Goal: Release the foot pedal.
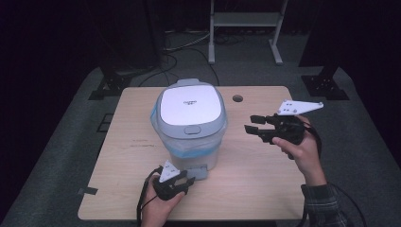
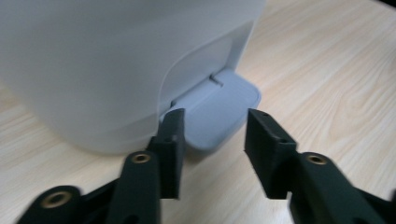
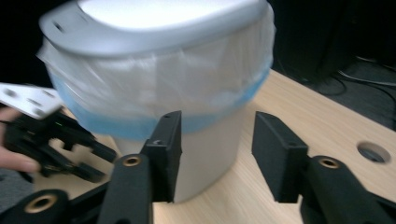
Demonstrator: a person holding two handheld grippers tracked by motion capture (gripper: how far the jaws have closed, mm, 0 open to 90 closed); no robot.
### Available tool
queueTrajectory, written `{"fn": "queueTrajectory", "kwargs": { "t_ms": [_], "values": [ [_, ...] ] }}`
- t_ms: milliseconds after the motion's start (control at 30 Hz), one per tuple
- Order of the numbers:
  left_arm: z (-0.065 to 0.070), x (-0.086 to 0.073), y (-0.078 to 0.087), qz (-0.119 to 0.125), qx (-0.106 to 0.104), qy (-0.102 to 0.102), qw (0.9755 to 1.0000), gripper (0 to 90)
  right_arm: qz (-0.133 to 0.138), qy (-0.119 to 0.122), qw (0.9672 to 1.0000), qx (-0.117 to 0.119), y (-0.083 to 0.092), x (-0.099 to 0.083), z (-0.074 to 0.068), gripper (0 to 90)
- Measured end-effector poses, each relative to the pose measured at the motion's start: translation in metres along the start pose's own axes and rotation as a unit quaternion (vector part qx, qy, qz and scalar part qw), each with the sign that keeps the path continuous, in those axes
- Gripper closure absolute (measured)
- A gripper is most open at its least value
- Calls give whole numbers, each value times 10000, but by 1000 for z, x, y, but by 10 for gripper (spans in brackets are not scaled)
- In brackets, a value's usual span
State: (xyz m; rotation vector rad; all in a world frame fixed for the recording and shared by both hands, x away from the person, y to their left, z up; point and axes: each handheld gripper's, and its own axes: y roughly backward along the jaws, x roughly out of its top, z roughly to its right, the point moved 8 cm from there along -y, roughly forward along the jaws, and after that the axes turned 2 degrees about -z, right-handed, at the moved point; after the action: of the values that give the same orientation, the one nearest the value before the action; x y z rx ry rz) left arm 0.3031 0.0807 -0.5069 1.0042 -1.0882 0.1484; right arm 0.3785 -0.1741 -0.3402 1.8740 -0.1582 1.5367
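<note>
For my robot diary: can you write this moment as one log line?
bin: lid shut, bag in | left tool: open at pedal | right tool: open beside bin

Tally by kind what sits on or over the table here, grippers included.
Pedal bin: 1
Bin liner, white with blue edge: 1
Hand-held grippers, left gripper and right gripper: 2
Total: 4

One bin (image 1: 191, 127), one pedal (image 1: 198, 172), one blue-edged liner (image 1: 182, 149), two claws, one table (image 1: 265, 189)
</note>
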Motion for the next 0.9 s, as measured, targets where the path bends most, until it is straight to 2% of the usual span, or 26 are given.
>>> {"fn": "queueTrajectory", "kwargs": {
  "t_ms": [233, 400, 533, 633, 900],
  "values": [
    [-5, -6, 11, -72, 32, 53, 10000, 433, -158, -120, 9992, -338, -7, -32, 8, 440],
    [-13, -10, 17, -145, 55, 113, 9998, 397, -262, -265, 9976, -584, -7, -55, 12, 402],
    [-21, -10, 22, -117, 104, 126, 9998, 361, -330, -294, 9968, -663, -6, -69, 13, 352],
    [-29, -12, 26, -134, 216, 123, 9996, 324, -368, -354, 9960, -734, -4, -78, 13, 319],
    [-52, -18, 33, -197, 299, 108, 9993, 244, -584, -449, 9938, -828, 1, -111, 11, 293]
  ]
}}
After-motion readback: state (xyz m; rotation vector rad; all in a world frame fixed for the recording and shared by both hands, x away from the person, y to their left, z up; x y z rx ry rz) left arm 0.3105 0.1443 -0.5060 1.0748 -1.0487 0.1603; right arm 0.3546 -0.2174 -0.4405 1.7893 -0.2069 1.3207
